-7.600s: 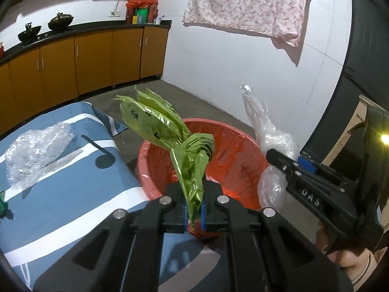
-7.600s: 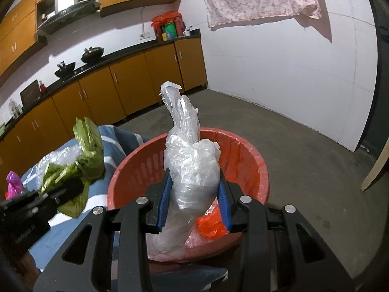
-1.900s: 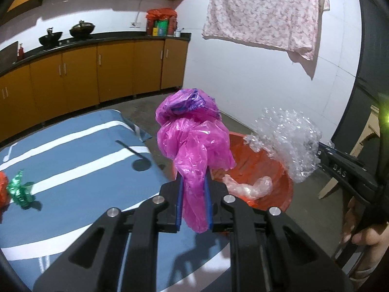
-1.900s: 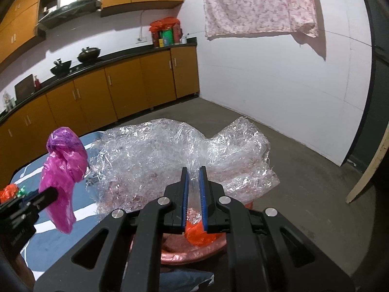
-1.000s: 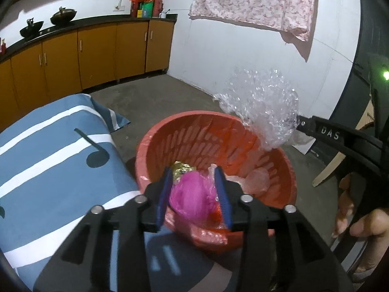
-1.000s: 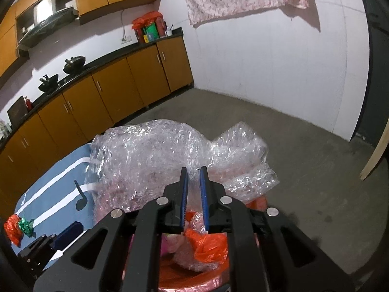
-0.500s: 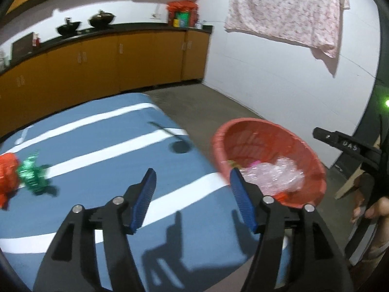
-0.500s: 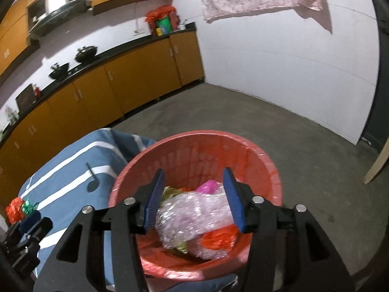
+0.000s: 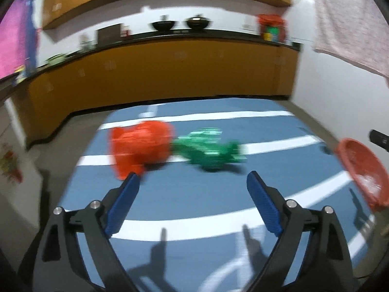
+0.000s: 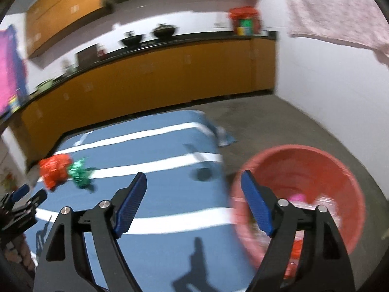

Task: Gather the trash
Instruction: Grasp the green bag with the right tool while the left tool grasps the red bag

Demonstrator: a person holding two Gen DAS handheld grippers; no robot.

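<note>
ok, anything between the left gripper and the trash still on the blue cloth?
Nothing visible. The left gripper is open, with only bare blue striped cloth ahead of it. The orange bag and green wrapper lie side by side just beyond, the bag nearest the left finger.

Dim indoor light, heavy motion blur, fisheye-bent edges, perhaps overhead-lit.
</note>
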